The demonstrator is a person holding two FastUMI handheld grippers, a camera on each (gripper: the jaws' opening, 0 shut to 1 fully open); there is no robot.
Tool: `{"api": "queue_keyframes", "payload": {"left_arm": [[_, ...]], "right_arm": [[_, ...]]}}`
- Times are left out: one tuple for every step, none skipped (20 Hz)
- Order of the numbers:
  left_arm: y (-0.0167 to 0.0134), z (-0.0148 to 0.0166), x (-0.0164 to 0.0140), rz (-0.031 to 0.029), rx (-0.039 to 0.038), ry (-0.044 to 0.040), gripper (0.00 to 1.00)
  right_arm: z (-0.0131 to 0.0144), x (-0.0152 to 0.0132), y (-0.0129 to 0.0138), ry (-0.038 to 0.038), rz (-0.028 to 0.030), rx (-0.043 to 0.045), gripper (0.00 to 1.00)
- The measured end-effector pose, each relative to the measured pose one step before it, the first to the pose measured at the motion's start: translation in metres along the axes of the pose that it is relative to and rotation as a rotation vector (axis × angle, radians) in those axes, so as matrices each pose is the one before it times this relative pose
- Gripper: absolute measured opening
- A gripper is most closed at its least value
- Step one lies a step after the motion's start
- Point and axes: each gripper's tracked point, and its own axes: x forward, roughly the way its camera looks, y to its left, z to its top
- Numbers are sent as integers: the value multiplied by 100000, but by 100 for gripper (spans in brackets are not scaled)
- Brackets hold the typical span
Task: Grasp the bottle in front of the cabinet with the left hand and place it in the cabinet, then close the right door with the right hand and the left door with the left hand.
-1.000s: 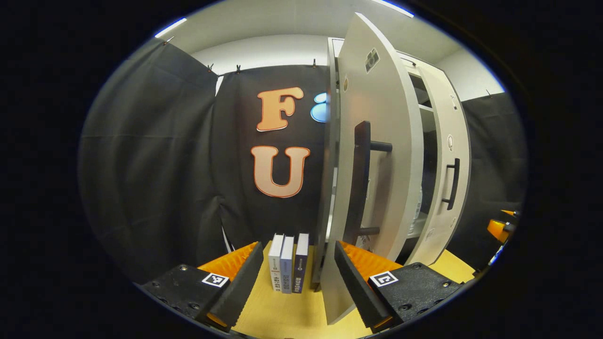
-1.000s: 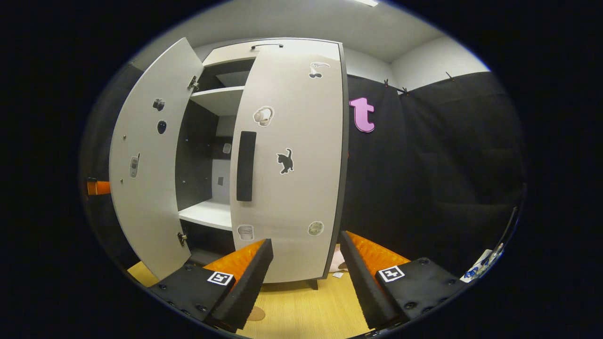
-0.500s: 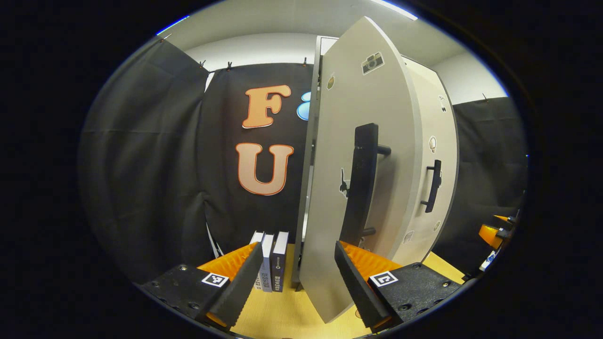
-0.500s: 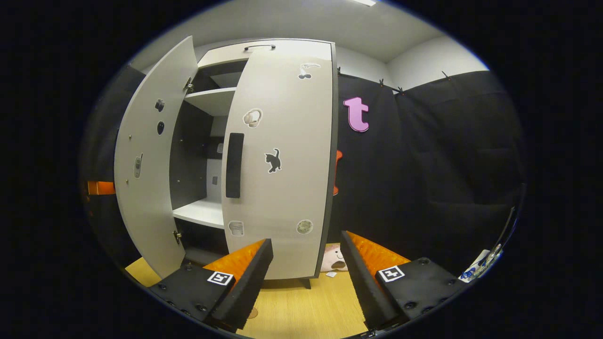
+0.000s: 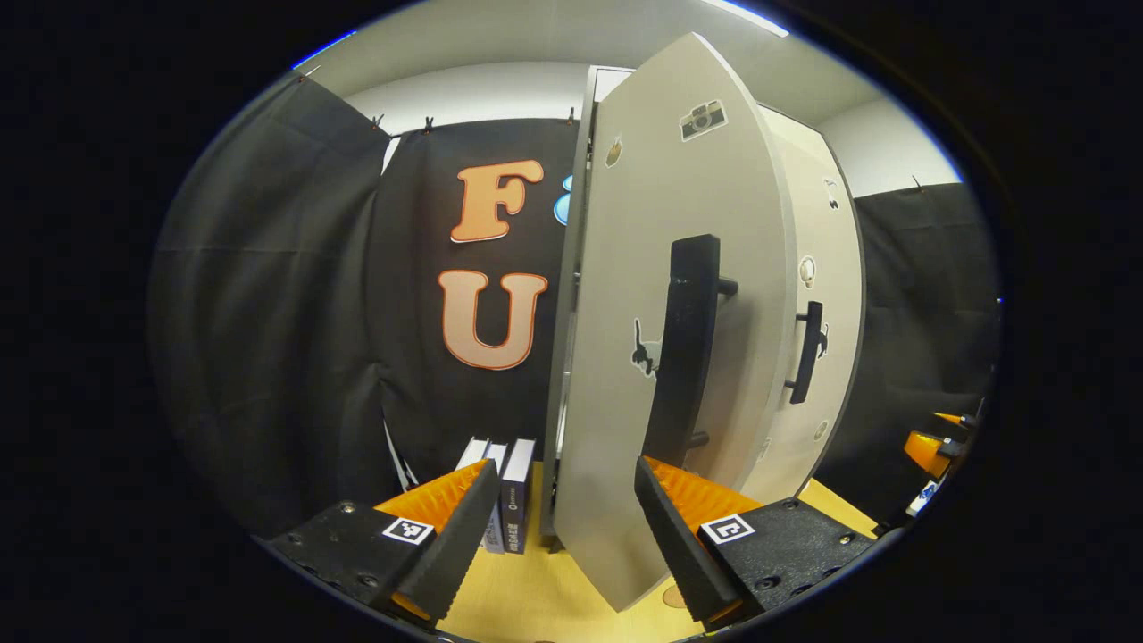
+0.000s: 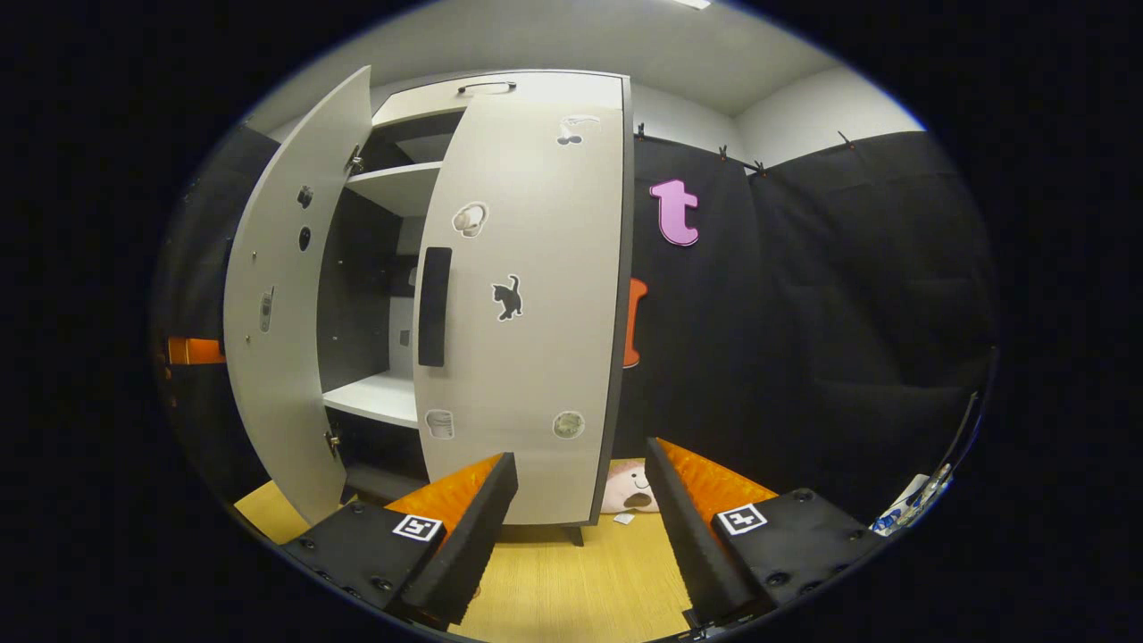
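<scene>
The pale cabinet's left door (image 5: 625,375), with a tall black handle (image 5: 686,348), stands partly ajar in the left gripper view. My left gripper (image 5: 563,527) is open. The door's lower corner sits between its fingers, close to the right-hand finger (image 5: 665,536); I cannot tell whether they touch. The right door (image 5: 817,295) lies flat against the cabinet behind it. In the right gripper view the right door (image 6: 527,295) is closed and the left door (image 6: 286,295) leaves a gap showing a white shelf (image 6: 379,397). My right gripper (image 6: 580,527) hangs open in front of the cabinet's right edge, holding nothing.
Three books (image 5: 504,500) stand upright on the wooden tabletop (image 6: 571,580) left of the cabinet. A pink soft toy (image 6: 629,487) and a paper scrap (image 6: 628,518) lie by the cabinet's right foot. Black cloth walls surround the booth.
The left door has swung further toward the cabinet, narrowing the gap and hiding the inside from the left gripper view. The right gripper view has shifted slightly rightward, away from the closed right door.
</scene>
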Motion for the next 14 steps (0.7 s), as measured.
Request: {"api": "queue_keyframes", "payload": {"left_arm": [[-270, 22, 349, 203, 216, -134, 90], [-456, 73, 231, -355, 415, -23, 90], [-624, 22, 371, -591, 186, 53, 90], [-573, -75, 315, -752, -110, 158, 90], [-617, -48, 262, -1027, -249, 227, 94], [-743, -65, 345, -1229, -423, 108, 91], [-781, -21, 426, -1372, -716, 29, 91], [-857, 4, 455, -1764, -945, 91, 91], [-940, -137, 539, -2237, -1218, 110, 94], [-1039, -193, 569, -2267, -1082, 473, 91], [-724, -133, 734, -1605, -491, 572, 94], [-511, -51, 529, -904, 232, 204, 92], [-511, 83, 688, -593, 687, 168, 94], [-295, -149, 602, -297, 755, 297, 94]], "right_arm": [[-75, -72, -301, 98, -170, 0, 96], [-103, 54, -368, 137, -343, 126, 96], [-118, -54, -365, 171, -269, 257, 96], [-156, -3, -425, 302, -388, 323, 96], [-156, 46, -455, 443, -477, 283, 96], [-153, 48, -386, 275, -474, 248, 96], [-136, 110, -394, 208, -450, 169, 96], [-78, -21, -419, 96, -378, 34, 96], [5, 88, -389, -99, -627, -53, 96], [3, 66, -493, -129, -714, -64, 96], [-36, -25, -508, -45, -707, 47, 96], [-44, 70, -415, 53, -662, 217, 96], [-82, 33, -373, 144, -612, 268, 96], [-96, 8, -387, 184, -583, 202, 96]]}}
